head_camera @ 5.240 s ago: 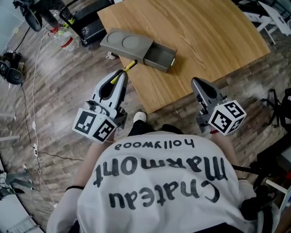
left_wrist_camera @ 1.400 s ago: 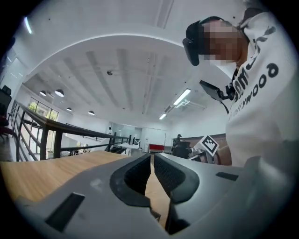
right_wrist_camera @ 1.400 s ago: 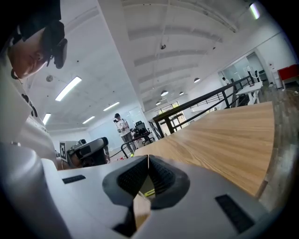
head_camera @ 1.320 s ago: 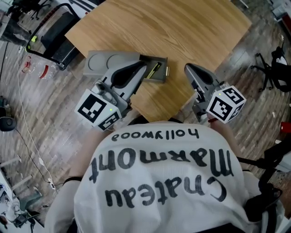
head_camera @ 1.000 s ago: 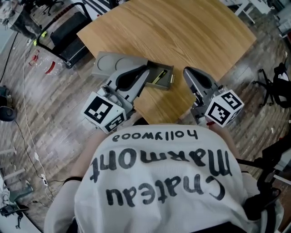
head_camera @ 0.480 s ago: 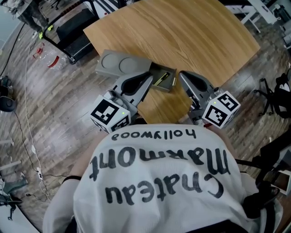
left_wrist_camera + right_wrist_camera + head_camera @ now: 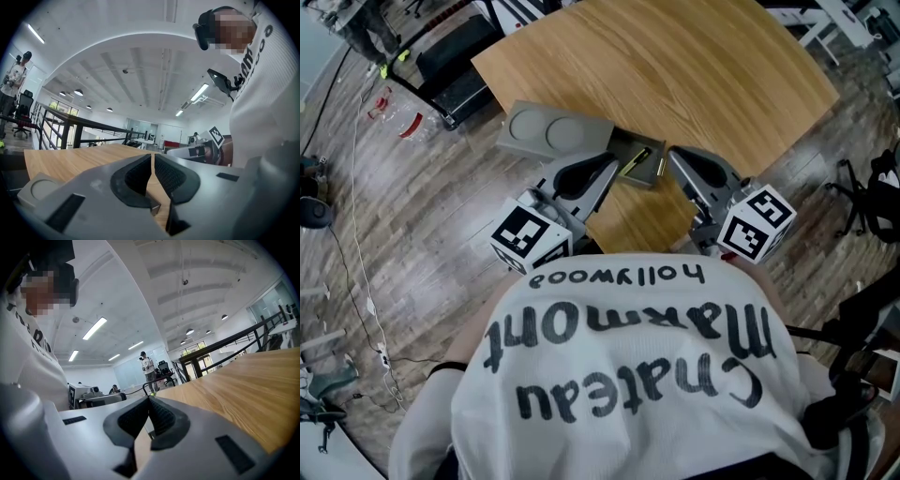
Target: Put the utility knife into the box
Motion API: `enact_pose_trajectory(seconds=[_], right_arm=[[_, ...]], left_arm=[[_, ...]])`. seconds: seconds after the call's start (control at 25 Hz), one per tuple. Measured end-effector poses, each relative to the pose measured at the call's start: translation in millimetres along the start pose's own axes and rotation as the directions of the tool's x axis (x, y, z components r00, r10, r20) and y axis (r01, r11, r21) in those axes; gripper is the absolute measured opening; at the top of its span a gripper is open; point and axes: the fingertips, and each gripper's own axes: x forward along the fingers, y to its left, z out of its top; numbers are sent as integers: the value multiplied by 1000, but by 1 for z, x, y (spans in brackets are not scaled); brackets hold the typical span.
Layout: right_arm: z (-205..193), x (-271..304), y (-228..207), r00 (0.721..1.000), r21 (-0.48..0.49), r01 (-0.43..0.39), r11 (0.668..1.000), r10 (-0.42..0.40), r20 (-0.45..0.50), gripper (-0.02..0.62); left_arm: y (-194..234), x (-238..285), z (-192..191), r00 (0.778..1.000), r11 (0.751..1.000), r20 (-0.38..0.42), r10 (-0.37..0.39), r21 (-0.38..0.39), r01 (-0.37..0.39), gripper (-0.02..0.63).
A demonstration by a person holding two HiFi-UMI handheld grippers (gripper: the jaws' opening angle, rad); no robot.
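Note:
A grey box [image 7: 555, 131] lies at the near left corner of the wooden table [image 7: 675, 66], its drawer [image 7: 655, 170] pulled out toward me. The yellow and black utility knife [image 7: 635, 161] lies inside the drawer. My left gripper [image 7: 612, 161] points at the drawer's left side, just short of the knife, and is shut with nothing in it. My right gripper [image 7: 672, 153] sits at the drawer's right end, also shut and empty. In the left gripper view the pads [image 7: 140, 174] meet at the tip over bare wood. In the right gripper view the pads [image 7: 161, 416] touch likewise.
Black equipment [image 7: 459, 56] stands on the floor past the table's left corner, with cables and headphones [image 7: 313, 212] further left. A chair base [image 7: 872, 183] is on the right. The person's white shirt [image 7: 619, 366] fills the lower head view.
Five seconds ago the left gripper held the knife beside the table; now the knife lies in the drawer and that gripper is empty. Over the last second both grippers drew closer to the drawer.

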Motion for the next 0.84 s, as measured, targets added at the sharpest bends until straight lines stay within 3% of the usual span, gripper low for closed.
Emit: enact_pose_trajectory(seconds=[0.32,0.84], right_arm=[[-4,0,-2,1000,14,18,1000,-18,-7,9],[-9,-5,-3,1000,29,8,1000,-7,-15,9]], left_arm=[[-5,2,-8,999,999,-16,-32,-14,32,26],[-6,2,-9,1000,1000,-1,-8,-30,8,26]])
